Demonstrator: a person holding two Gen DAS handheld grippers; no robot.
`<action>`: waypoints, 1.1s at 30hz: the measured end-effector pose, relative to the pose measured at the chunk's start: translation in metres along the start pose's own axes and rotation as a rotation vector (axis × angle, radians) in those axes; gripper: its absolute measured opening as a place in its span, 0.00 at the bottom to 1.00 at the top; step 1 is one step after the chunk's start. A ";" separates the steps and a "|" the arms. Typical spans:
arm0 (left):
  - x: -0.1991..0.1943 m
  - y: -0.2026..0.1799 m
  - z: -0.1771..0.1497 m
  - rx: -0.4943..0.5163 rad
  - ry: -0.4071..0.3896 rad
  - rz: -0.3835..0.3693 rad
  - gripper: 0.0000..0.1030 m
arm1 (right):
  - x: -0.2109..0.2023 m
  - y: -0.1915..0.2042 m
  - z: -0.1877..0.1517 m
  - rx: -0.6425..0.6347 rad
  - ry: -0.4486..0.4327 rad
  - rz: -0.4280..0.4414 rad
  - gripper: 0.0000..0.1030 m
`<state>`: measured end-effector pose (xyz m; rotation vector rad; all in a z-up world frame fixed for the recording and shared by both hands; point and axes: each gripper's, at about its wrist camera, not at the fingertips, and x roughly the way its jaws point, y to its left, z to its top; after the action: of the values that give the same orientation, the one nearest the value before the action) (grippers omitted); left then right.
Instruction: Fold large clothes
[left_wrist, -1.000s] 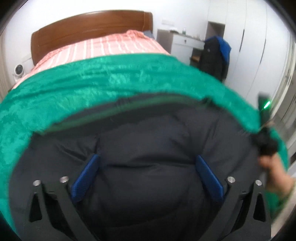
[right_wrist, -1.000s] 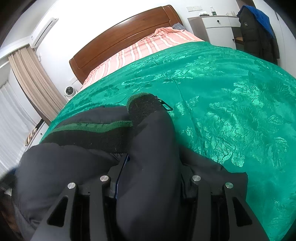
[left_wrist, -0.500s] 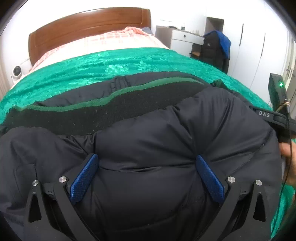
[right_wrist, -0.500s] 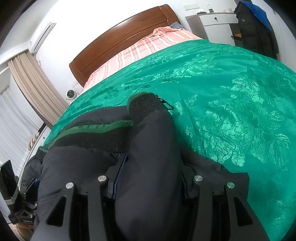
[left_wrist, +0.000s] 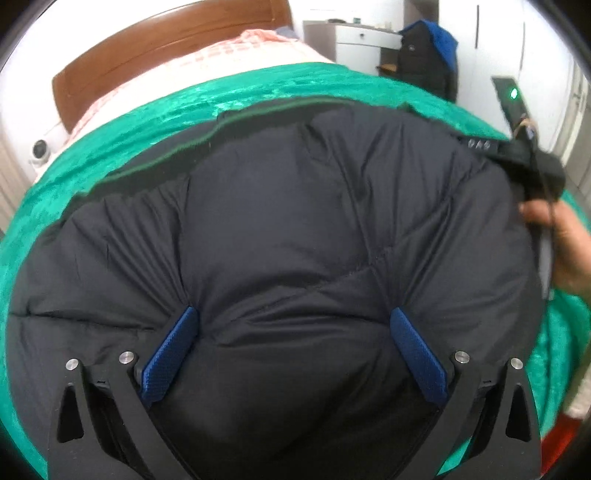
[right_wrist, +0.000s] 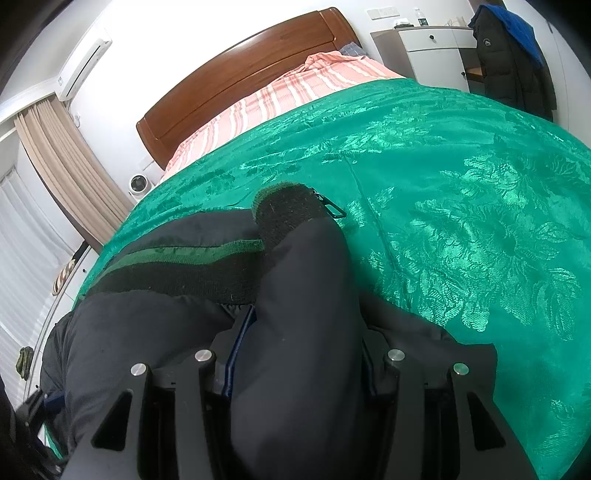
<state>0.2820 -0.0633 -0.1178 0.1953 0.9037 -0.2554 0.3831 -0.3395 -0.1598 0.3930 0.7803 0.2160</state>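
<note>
Green bedspread under dark jacket, label unreadable.

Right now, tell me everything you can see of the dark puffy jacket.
The jacket is dark navy, quilted and padded, with a smooth, slightly shiny shell. It has a black ribbed knit band edged in green and a black knit cuff ending a sleeve. It lies bunched on the green bedspread. The left gripper and the right gripper each have jaws pressed into its bulk.

One puffer jacket, one bedspread, two grippers.
</note>
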 end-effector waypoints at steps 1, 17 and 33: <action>0.004 -0.002 -0.002 0.006 -0.006 0.013 0.99 | 0.000 0.000 0.000 0.000 0.000 -0.001 0.47; 0.014 -0.004 -0.003 0.013 -0.010 0.017 0.99 | -0.126 0.033 -0.004 -0.048 -0.202 -0.107 0.89; -0.034 -0.028 -0.008 0.068 0.081 0.060 0.88 | -0.204 0.013 -0.139 -0.141 -0.295 -0.165 0.95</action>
<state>0.2477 -0.0832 -0.0971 0.2972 0.9682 -0.2238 0.1412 -0.3584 -0.1131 0.2186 0.5003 0.0556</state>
